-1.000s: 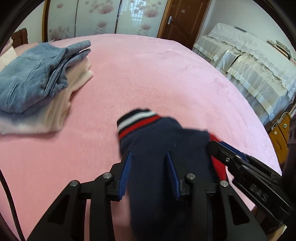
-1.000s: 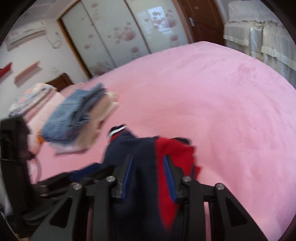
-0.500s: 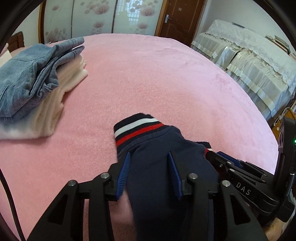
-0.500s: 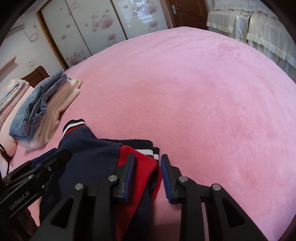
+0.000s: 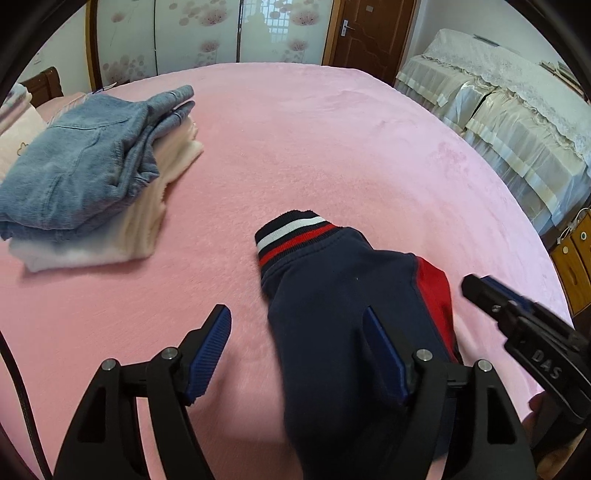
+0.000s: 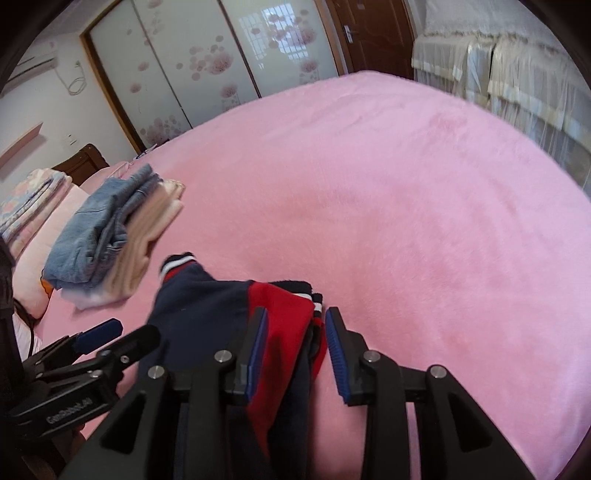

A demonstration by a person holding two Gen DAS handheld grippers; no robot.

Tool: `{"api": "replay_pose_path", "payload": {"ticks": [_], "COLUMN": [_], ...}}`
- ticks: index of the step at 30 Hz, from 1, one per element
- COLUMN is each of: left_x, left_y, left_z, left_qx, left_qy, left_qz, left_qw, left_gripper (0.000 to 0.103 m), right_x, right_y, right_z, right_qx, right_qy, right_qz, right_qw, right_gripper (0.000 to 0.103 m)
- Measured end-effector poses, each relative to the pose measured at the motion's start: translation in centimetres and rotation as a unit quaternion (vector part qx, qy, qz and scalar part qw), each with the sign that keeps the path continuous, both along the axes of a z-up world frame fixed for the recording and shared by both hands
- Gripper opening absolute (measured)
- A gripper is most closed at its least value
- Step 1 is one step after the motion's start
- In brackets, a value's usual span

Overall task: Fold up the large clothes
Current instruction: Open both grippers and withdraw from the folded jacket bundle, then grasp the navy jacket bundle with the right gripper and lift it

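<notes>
A folded stack [image 5: 85, 184], denim on top, sits at the left of the pink bed [image 5: 332, 147]. The left gripper [image 5: 299, 350] has just been spreading, its pads clear of the navy-and-red sweater [image 5: 332, 314] lying between them. The right gripper [image 6: 293, 350] has just been opening too, its pads loose around the sweater's red edge.

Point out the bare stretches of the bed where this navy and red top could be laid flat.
The pink bed cover is bare from the striped cuff to the far edge by the wardrobe doors, and rightward toward the draped furniture. Crowded: the folded stack on the left, and the near edge, where the navy and red top and both tongs sit.
</notes>
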State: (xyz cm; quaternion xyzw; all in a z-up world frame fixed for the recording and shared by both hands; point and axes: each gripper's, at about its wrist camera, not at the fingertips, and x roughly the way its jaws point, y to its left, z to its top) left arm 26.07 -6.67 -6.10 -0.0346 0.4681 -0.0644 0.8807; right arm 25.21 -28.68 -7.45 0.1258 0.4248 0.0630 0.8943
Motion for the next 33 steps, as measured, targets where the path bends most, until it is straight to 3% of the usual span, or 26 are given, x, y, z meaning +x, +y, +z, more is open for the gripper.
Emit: {"api": "replay_pose_path", "payload": {"ticks": [5, 9, 10, 13, 18, 23, 25, 30, 33], "left_x": [-1.8, -3.4, -3.6, -4.8, -5.7, -5.4, -4.9, -3.4, -2.7], "left_y": [0.8, 1.6, 1.8, 2.2, 3.4, 3.9, 3.9, 4.2, 3.9], "left_z": [2.1, 4.0, 4.5, 6.0, 8.0, 7.8, 6.7, 2.6, 0.3], "left_qx": [0.004, -0.002, -0.004, -0.005, -0.025, -0.050, -0.076, -0.155, -0.161], "left_qy": [0.001, -0.003, -0.005, -0.015, -0.013, 0.016, 0.042, 0.105, 0.121], "left_qz": [-0.002, -0.004, -0.006, -0.006, -0.012, -0.035, -0.054, -0.071, -0.073], "left_qw": [1.0000, 1.0000, 1.0000, 0.9999, 0.9995, 0.9980, 0.9948, 0.9797, 0.9768], "left_gripper": [0.073, 0.075, 0.075, 0.081, 0.083, 0.084, 0.084, 0.084, 0.084], "right_x": [-2.7, -5.1, -5.5, -7.1, -8.8, -8.8, -8.0, -5.4, -4.5], "right_y": [0.8, 1.5, 1.5, 1.9, 1.8, 0.5, -0.3, -1.7, -2.1], "right_z": [3.5, 6.2, 6.7, 8.6, 11.2, 12.3, 11.7, 7.1, 4.3], "right_qx": [-0.066, -0.117, -0.126, -0.160, -0.164, -0.113, -0.068, 0.032, 0.072], "right_qy": [-0.035, -0.066, -0.075, -0.101, -0.118, -0.101, -0.066, 0.037, 0.074], "right_qz": [-0.004, 0.002, 0.002, 0.005, 0.030, 0.044, 0.061, 0.095, 0.104], "right_qw": [0.997, 0.991, 0.989, 0.982, 0.979, 0.988, 0.994, 0.994, 0.989], "right_gripper": [0.039, 0.072, 0.075, 0.078, 0.079, 0.079, 0.079, 0.079, 0.079]}}
